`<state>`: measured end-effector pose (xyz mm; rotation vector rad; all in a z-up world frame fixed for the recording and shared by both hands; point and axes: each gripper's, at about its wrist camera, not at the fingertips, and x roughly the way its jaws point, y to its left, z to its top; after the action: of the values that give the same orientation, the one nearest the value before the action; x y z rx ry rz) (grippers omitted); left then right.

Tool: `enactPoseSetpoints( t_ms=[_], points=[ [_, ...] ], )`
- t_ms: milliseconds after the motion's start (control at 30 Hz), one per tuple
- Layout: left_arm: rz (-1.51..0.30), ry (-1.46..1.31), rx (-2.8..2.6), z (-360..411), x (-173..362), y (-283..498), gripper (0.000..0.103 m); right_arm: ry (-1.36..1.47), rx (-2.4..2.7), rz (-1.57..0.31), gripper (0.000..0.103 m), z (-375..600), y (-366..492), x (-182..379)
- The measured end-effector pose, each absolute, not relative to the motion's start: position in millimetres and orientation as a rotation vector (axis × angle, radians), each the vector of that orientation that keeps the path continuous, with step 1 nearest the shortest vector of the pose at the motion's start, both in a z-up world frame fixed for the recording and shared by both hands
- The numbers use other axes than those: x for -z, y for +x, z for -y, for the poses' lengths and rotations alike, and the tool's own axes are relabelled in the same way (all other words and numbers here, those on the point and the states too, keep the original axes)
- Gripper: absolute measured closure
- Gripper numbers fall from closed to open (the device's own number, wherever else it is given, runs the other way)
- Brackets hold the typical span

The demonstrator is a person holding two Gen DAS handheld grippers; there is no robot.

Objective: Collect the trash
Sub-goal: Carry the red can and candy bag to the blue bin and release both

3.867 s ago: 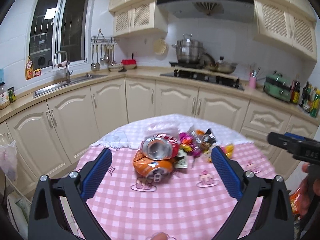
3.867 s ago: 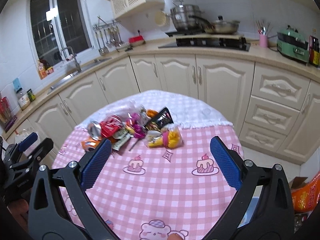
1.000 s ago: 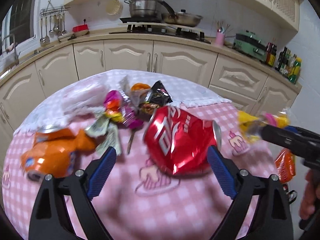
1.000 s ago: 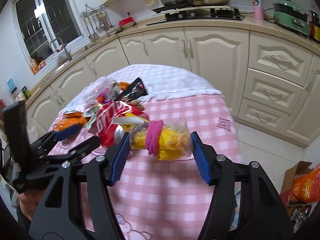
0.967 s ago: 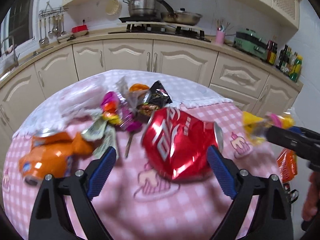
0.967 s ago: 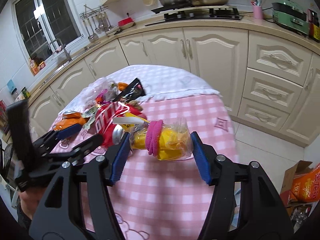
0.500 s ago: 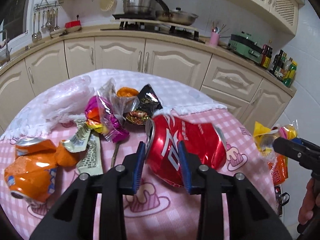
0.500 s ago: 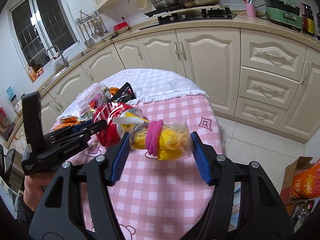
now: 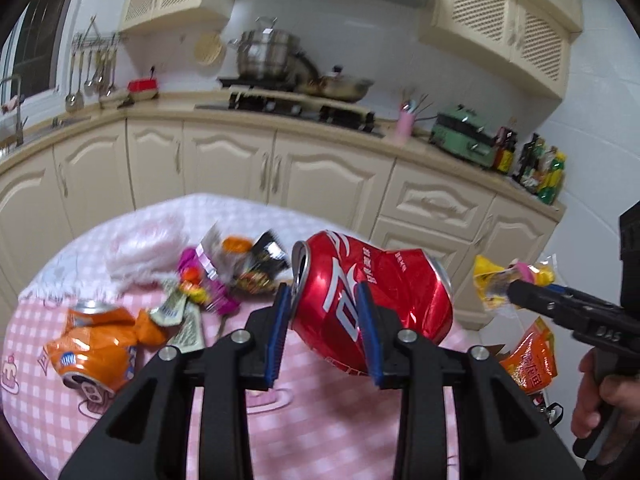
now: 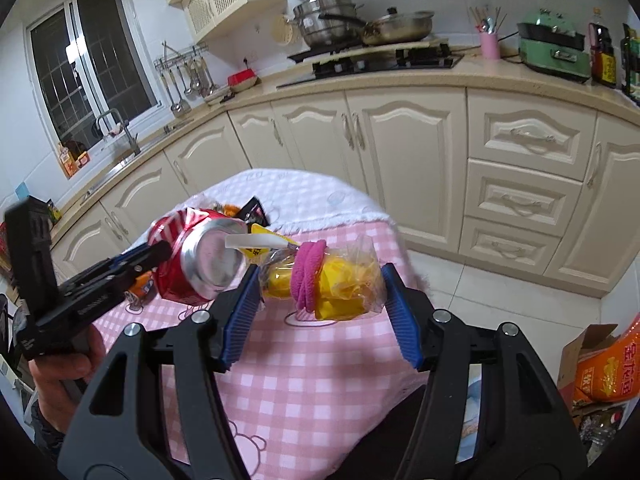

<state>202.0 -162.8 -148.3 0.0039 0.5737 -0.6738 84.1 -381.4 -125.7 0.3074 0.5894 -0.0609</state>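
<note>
Wrappers (image 9: 224,276) behind can (image 9: 92,352) on table (image 9: 320,432)

Bright, even indoor light fills both views, while the window (image 10: 92,68) is dark with one small lamp reflection in the glass. Fisheye optics bow the cabinets (image 10: 404,136) and blacken the corners. The left wrist view is smeared with motion blur, worst over the stove (image 9: 300,104) and the wrappers (image 9: 224,272). Glare streaks the red can (image 9: 360,300); its silver base (image 10: 212,256) gleams. The right wrist view is sharper.

Pink-checked table (image 9: 328,432): orange can (image 9: 94,348), wrappers (image 9: 208,286).
</note>
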Motion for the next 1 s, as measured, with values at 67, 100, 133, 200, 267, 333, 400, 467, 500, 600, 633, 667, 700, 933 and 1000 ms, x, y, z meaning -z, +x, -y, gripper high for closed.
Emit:
enactPoseSetpoints(
  t_ms=[67,100,133,200,267,333,400,467,500,600,633,667,700,933,1000],
  points=[
    [-0.553,0.006,0.701,171.4,138.7,193.0,0.071,0.307,0.075,-0.574,0.043,388.4,76.2,120.8],
    [-0.544,0.011,0.714,177.1,134.8,188.4,0.071,0.310,0.086,-0.563,0.043,395.5,69.0,117.9],
    [-0.535,0.018,0.736,184.9,131.1,181.2,0.071,0.316,0.096,-0.554,0.043,402.2,62.9,115.9],
    [-0.527,0.032,0.769,200.0,127.6,171.2,0.071,0.338,0.140,-0.531,0.043,424.3,45.8,113.3],
    [-0.528,0.054,0.811,221.9,127.3,159.0,0.071,0.362,0.183,-0.521,0.043,444.5,31.1,114.9],
    [-0.537,0.074,0.850,243.4,130.1,147.4,0.071,0.407,0.254,-0.521,0.043,476.0,12.3,123.7],
    [-0.555,0.101,0.895,270.6,139.2,133.2,0.071,0.458,0.327,-0.535,0.043,508.0,-6.7,138.4],
    [-0.577,0.126,0.935,293.4,150.6,121.5,0.071,0.494,0.400,-0.567,0.043,535.9,-22.8,156.6],
    [-0.597,0.147,0.964,310.5,159.5,113.7,0.071,0.529,0.438,-0.594,0.043,554.3,-32.5,173.1],
    [-0.660,0.200,1.021,351.0,189.9,100.7,0.071,0.593,0.520,-0.666,0.043,586.6,-49.8,213.9],
    [-0.678,0.220,1.032,362.0,199.3,97.5,0.071,0.620,0.536,-0.694,0.043,595.8,-54.6,229.4],
    [-0.705,0.250,1.044,377.9,213.6,93.1,0.071,0.644,0.548,-0.723,0.043,602.4,-57.6,244.4],
    [-0.725,0.264,1.054,387.4,223.2,90.0,0.071,0.675,0.560,-0.763,0.043,611.7,-60.6,266.0],
    [-0.929,0.435,1.077,460.4,327.0,74.0,0.071,0.842,0.571,-0.888,0.043,640.4,-71.5,359.9],
    [-0.971,0.472,1.075,473.4,348.8,73.7,0.071,0.885,0.569,-0.911,0.043,645.1,-71.6,381.4]
  ],
)
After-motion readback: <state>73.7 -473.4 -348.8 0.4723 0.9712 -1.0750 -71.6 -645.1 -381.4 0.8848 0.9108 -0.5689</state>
